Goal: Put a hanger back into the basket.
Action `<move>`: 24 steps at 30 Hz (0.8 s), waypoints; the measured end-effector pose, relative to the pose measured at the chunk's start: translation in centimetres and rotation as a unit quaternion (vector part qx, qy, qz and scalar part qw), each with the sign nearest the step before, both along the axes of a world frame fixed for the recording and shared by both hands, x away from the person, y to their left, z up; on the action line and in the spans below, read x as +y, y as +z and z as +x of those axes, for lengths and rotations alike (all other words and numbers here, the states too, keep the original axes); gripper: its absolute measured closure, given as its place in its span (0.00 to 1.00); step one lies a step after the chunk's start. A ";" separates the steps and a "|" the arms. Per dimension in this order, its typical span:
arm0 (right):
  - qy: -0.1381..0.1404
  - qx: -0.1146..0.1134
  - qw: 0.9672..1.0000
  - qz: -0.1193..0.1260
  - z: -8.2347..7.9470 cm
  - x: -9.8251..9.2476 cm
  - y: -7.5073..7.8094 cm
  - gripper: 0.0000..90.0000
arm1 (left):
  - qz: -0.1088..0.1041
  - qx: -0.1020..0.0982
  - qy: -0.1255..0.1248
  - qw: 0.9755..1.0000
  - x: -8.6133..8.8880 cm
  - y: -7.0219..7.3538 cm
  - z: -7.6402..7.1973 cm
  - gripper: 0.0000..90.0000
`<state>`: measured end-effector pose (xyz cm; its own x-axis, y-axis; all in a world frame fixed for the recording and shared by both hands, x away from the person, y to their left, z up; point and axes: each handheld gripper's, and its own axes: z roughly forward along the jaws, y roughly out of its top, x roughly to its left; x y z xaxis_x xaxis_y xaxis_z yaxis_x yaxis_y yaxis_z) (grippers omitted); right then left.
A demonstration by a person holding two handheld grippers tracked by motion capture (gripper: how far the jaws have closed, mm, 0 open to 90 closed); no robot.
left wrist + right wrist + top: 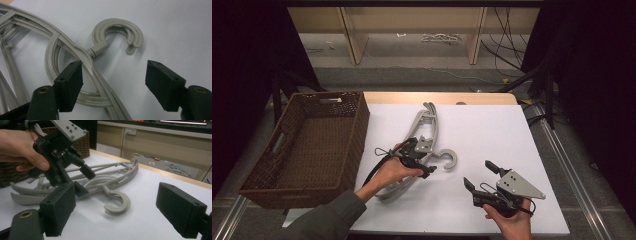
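Note:
Grey plastic hangers (424,122) lie stacked in the middle of the white table (492,130), their hook (449,159) pointing right. My left gripper (422,159) hovers open just above the hangers' neck. In the left gripper view the jaws of this gripper (113,72) straddle the neck below the hook (117,30), and one jaw is over the hanger arm (75,50). My right gripper (481,176) stands open near the front right with nothing between its jaws. In the right gripper view that gripper (117,202) faces the hook (120,202) and the left gripper (85,180).
A brown wicker basket (327,95) stands empty at the table's left edge, also seen as the basket (82,142) behind the left hand. Bare white table lies to the right of the hangers. Beyond the table are wooden shelf legs and cables on the floor.

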<state>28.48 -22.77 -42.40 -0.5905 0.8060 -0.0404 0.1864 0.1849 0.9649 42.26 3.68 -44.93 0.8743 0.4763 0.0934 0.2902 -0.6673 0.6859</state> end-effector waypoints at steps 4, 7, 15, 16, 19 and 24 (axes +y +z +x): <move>0.004 0.000 1.000 -0.001 0.0 0.1 0.0 0.19 | 0.017 0.009 0.007 1.000 -0.4 0.0 0.7 0.39; 0.003 -0.001 1.000 -0.002 0.0 0.1 0.0 0.19 | 0.033 0.016 0.016 0.999 -0.8 -0.2 1.1 0.42; 0.009 0.001 1.000 -0.001 0.1 0.1 -0.1 0.20 | 0.047 0.042 0.024 0.998 -1.3 -0.5 2.2 0.52; 0.008 0.002 1.000 -0.005 0.1 0.0 0.0 0.20 | 0.056 0.052 0.021 0.997 -1.4 -0.4 2.4 0.52; 0.011 0.004 1.000 -0.002 0.1 0.1 -0.1 0.20 | 0.062 0.055 0.025 0.996 -1.5 -0.4 2.5 0.55; 0.012 0.003 1.000 -0.003 0.1 0.1 -0.1 0.20 | 0.060 0.068 0.038 0.995 -1.6 -0.5 3.1 0.58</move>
